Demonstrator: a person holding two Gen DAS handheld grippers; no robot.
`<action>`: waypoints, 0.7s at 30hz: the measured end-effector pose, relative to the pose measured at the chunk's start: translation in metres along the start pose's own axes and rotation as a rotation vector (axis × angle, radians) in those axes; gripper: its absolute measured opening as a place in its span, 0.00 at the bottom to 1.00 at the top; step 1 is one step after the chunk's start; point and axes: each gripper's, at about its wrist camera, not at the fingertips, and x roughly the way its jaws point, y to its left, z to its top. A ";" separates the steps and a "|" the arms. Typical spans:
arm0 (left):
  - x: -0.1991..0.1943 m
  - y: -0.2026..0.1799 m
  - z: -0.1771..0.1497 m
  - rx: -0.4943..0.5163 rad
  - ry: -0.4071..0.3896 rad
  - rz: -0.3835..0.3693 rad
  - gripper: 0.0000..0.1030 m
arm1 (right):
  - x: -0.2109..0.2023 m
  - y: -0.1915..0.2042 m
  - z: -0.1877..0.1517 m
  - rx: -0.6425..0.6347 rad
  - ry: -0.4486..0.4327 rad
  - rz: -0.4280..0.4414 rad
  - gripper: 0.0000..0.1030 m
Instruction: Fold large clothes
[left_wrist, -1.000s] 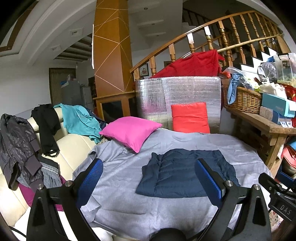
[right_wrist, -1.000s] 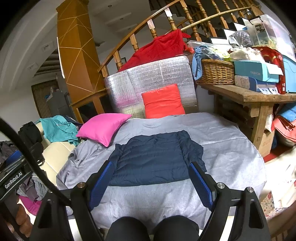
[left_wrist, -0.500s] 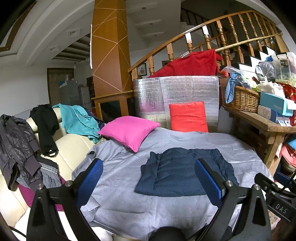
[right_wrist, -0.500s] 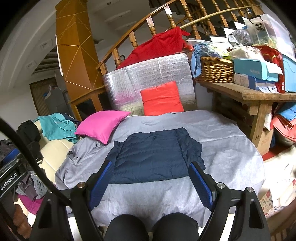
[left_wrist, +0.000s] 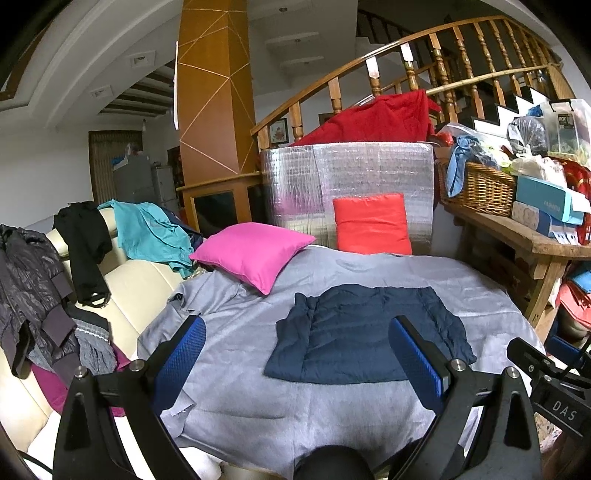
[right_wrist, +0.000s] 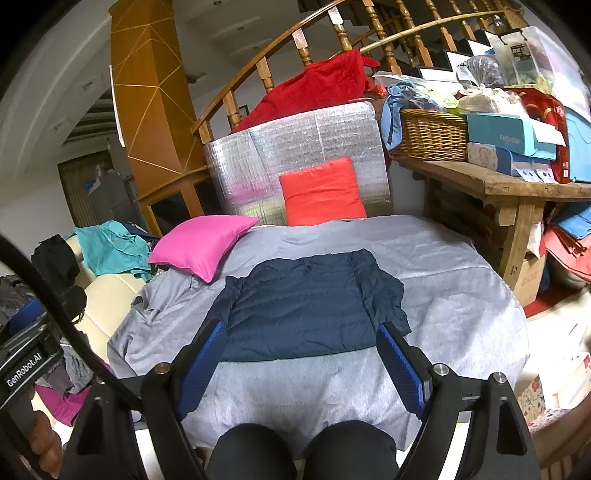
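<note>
A navy quilted jacket (left_wrist: 367, 332) lies folded into a flat rectangle on the grey sheet (left_wrist: 236, 332) of the bed; it also shows in the right wrist view (right_wrist: 310, 302). My left gripper (left_wrist: 295, 358) is open and empty, held above the bed's near edge, short of the jacket. My right gripper (right_wrist: 303, 362) is open and empty, with its blue fingertips (right_wrist: 397, 354) over the jacket's near edge and apart from the cloth.
A pink pillow (left_wrist: 251, 254) and a red pillow (left_wrist: 371, 225) lie at the bed's far side before a silver foil panel (left_wrist: 347, 177). A cream sofa (left_wrist: 129, 284) with several garments stands left. A cluttered wooden bench (left_wrist: 517, 240) stands right.
Both grippers have drifted slightly, so the view shifted a little. The jacket has not moved and both grippers stay open.
</note>
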 end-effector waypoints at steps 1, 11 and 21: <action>0.001 0.000 0.000 0.000 0.001 0.000 0.96 | 0.001 0.000 0.000 -0.001 0.002 -0.001 0.83; 0.015 0.005 -0.007 -0.014 0.033 0.001 0.96 | 0.011 0.006 -0.006 -0.013 0.030 0.000 0.83; 0.016 0.012 -0.008 -0.036 0.028 0.007 0.96 | 0.011 0.014 -0.007 -0.032 0.021 -0.004 0.83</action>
